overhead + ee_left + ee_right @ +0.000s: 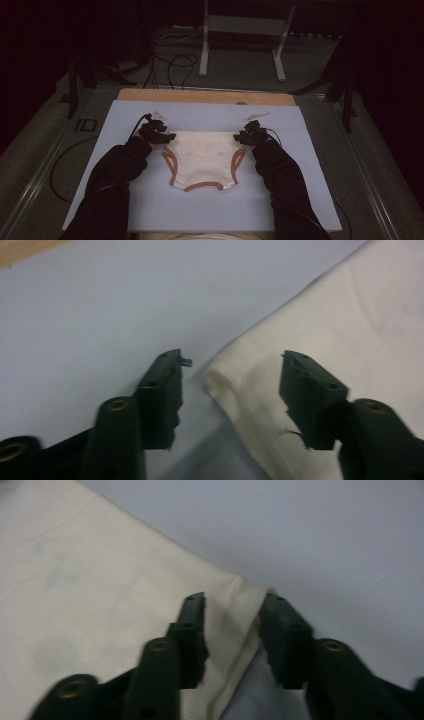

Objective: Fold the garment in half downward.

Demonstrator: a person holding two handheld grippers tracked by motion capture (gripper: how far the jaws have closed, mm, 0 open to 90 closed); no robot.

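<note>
A cream pair of briefs with brown leg trim lies flat on the light blue mat, waistband toward the far side. My left gripper is at the waistband's left corner. In the left gripper view its jaws stand apart, and the folded cloth corner lies between them untouched. My right gripper is at the right corner. In the right gripper view its jaws are open around the ribbed waistband edge, which lies loose between the pads.
A wooden board shows beyond the mat's far edge. Black cables and white frame legs are on the floor behind the table. Bare mat surrounds the garment on every side.
</note>
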